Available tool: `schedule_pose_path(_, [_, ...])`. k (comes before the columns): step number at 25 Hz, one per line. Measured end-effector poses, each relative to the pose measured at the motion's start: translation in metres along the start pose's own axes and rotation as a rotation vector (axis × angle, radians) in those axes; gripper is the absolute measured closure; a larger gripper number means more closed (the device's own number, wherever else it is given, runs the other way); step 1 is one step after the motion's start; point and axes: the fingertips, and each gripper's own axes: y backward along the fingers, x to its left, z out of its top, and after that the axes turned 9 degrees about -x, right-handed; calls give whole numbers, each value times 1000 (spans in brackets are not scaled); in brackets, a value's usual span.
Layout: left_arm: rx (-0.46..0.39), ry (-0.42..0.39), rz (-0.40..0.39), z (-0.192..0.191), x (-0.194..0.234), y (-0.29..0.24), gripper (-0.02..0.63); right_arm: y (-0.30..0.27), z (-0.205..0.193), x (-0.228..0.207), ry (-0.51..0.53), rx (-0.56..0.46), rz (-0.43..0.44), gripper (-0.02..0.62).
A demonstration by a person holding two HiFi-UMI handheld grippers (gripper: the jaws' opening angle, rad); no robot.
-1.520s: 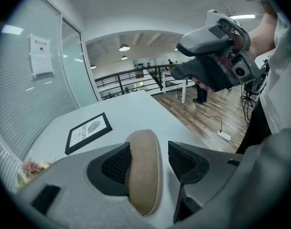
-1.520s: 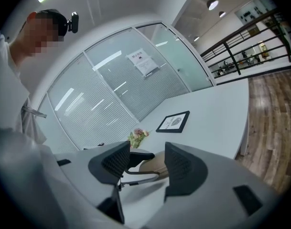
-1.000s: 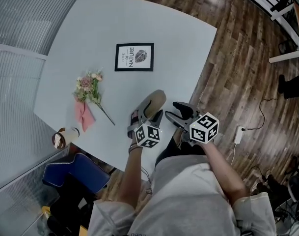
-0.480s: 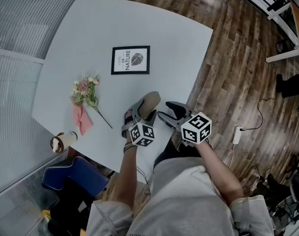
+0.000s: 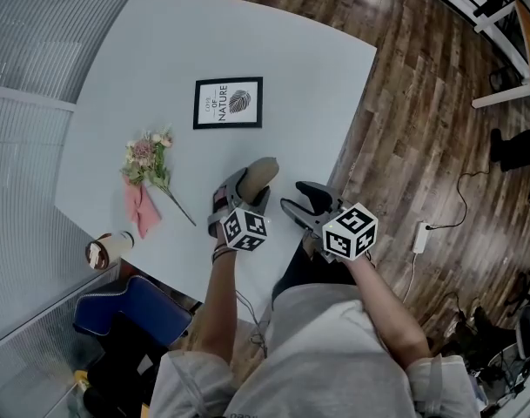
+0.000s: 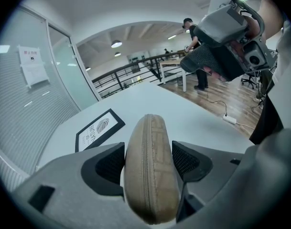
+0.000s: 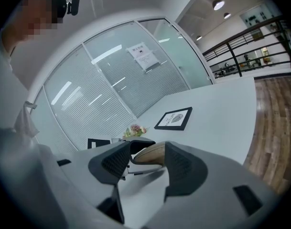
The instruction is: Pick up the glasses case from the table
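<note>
The tan zipped glasses case [image 5: 261, 172] lies near the front edge of the pale table [image 5: 247, 42], seam upward. My left gripper [image 5: 245, 188] points steeply down over it. Its jaws have just been opening and now stand wide, with the case [image 6: 150, 161] between the two black pads, close on either side. My right gripper [image 5: 304, 200] hovers just right of it at the table edge, open and empty. In the right gripper view, one end of the case [image 7: 147, 154] shows beyond its jaws [image 7: 144, 161].
A framed leaf print [image 5: 228, 103] lies further back on the table. A flower bunch [image 5: 147, 157] in pink wrap and a cup [image 5: 103, 251] sit at the left. A blue chair [image 5: 134, 307] stands below the table edge. Wooden floor with a power strip [image 5: 419, 238] is to the right.
The left gripper has moved forward and slightly down along the case, so more of the case sits between its jaws. The right gripper has stayed put.
</note>
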Motion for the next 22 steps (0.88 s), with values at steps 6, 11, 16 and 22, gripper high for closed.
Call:
schedule_pose_path(6, [18,-17,36,-2,6,-1,324,15,-5,2,-26,-24,-6,370])
schedule_pose_path(11, [26,-16,50,-2,6,-2,336,32,-5,4,-39,-49,-20,371])
schedule_pose_path(16, [7,10,60,-2,7,-2,340,43,-7,4,-52,-67,-43,371])
schedule_pose_path(22, [13,-3,79,-3,8,-3,345,56,-9,4,-37,-75,-67,371])
